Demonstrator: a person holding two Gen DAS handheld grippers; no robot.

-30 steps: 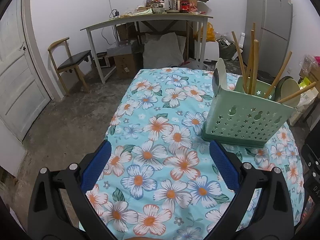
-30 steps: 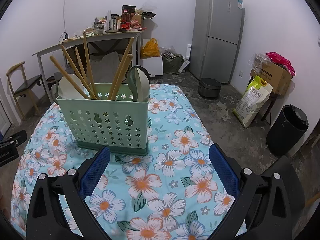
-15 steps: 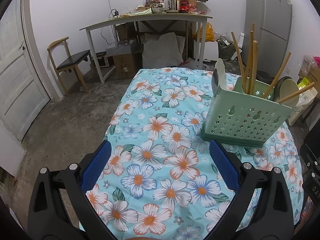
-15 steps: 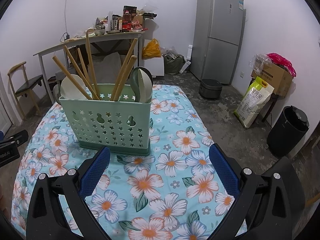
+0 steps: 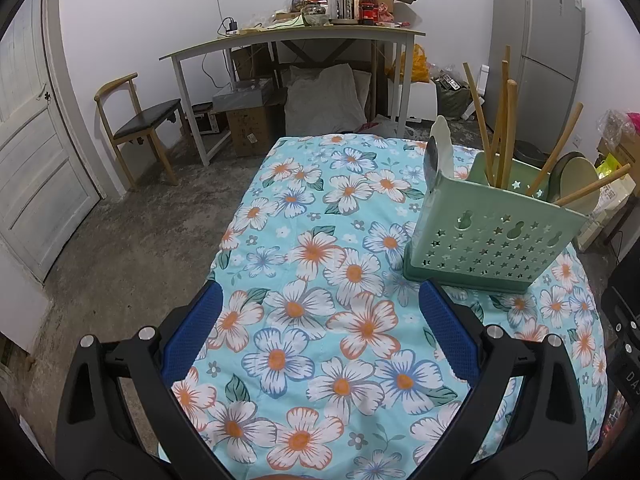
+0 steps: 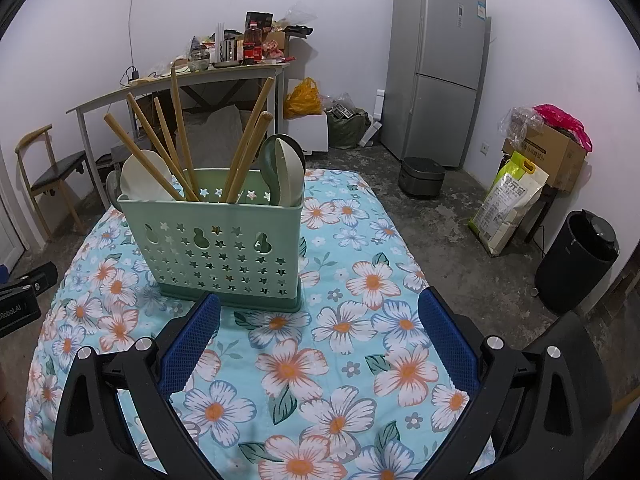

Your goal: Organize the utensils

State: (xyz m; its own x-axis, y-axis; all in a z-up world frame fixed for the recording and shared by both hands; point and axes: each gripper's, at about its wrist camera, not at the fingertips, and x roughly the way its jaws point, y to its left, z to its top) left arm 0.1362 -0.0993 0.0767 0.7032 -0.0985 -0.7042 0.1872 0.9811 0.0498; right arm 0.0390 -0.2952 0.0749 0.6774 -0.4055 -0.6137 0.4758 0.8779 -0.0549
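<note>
The green holder full of chopsticks and spoons stands on the flowery cloth. The right gripper is wide and empty, just near it. The left gripper, wide and empty too, has the holder far to its right.

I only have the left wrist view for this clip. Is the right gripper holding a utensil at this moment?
Observer: No. The right gripper has its jaws open, with only the flowered tablecloth between them.
Operator: I can't count the chopsticks from my angle. How many are there?
Observer: The right wrist view shows six chopsticks leaning in the green holder.
Operator: How close is that gripper to the holder?
Observer: The holder's base sits just beyond the tip of the gripper's left finger. They are near each other but not touching.
</note>
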